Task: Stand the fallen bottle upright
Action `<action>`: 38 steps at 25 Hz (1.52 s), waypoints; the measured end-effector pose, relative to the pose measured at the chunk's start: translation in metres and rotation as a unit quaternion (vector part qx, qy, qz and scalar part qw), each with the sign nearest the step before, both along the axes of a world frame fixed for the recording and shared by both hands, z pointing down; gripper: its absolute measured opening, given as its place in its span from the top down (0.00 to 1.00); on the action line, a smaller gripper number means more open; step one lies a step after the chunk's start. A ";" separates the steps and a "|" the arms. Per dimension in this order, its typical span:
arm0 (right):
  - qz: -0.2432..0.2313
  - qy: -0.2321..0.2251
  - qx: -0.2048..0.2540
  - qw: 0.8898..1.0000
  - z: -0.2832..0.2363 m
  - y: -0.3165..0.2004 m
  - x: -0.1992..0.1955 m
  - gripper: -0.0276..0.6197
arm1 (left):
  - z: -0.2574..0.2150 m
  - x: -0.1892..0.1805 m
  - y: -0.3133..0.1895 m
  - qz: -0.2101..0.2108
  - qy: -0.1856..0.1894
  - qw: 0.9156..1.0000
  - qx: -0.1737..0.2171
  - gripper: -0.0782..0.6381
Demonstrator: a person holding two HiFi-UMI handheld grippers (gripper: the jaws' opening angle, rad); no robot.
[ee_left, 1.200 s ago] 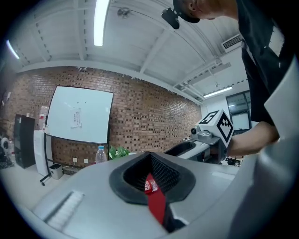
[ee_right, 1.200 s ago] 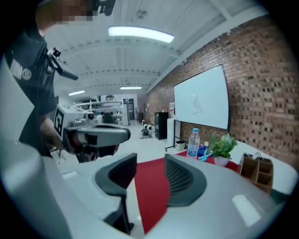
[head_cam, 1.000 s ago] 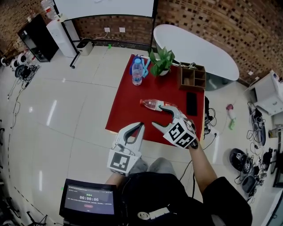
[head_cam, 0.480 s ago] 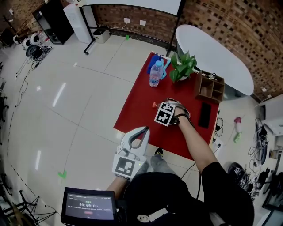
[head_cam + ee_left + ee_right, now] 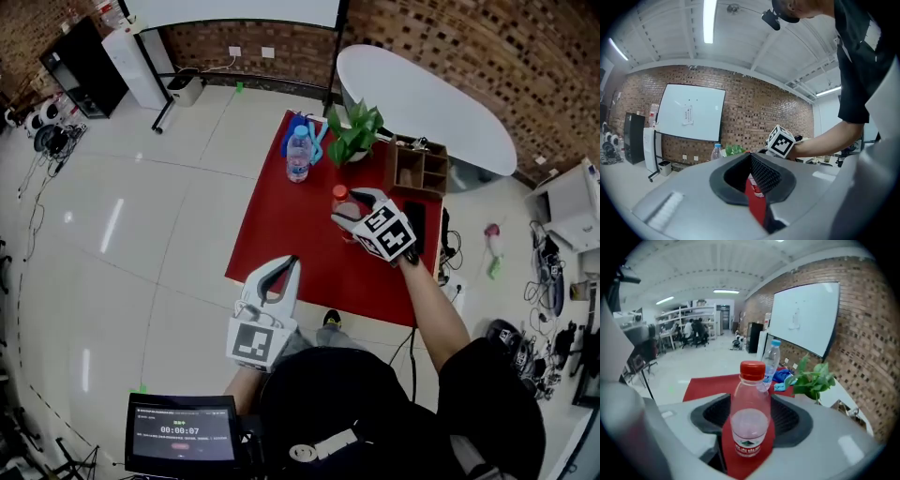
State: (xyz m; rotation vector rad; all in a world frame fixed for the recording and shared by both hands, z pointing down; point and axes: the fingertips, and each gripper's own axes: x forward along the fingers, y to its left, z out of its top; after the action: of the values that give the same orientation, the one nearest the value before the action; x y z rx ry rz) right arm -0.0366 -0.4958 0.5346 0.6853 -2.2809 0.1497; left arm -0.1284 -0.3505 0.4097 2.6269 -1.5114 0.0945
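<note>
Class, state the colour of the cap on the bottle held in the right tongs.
Red cap on the bottle, clearest in the right gripper view.

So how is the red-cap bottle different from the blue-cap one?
The red-cap bottle has a red cap; the blue-cap bottle has a blue one. The red-cap bottle is held between the right gripper's jaws, while the blue-cap bottle stands alone on the red table, near the plant. Both are clear plastic, capped and about upright.
</note>
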 end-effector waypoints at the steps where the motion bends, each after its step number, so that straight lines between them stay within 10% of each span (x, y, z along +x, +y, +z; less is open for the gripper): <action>1: 0.016 -0.026 -0.004 1.000 -0.007 0.003 0.008 0.54 | -0.001 0.004 0.000 0.006 -0.001 1.000 0.002 0.89; 21: 0.074 -0.162 0.020 0.984 -0.033 0.059 0.039 0.54 | -0.006 0.014 0.017 0.055 0.000 0.998 0.010 0.89; 27: 0.085 -0.262 0.055 0.960 -0.111 0.112 0.058 0.54 | 0.003 0.017 0.038 0.073 0.003 0.997 0.001 0.89; 31: 0.116 -0.281 0.086 0.949 -0.127 0.167 0.069 0.95 | -0.003 0.032 0.065 0.077 -0.004 0.997 0.013 0.89; 38: 0.092 -0.298 0.038 0.949 -0.112 0.265 0.062 0.95 | -0.019 0.065 0.129 0.055 -0.031 0.997 0.053 0.89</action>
State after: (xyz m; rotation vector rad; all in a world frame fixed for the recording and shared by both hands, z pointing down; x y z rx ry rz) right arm 0.0256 -0.2312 0.4229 0.9989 -2.8019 0.4057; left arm -0.0637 -0.2214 0.3903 2.8161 -1.4262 0.1075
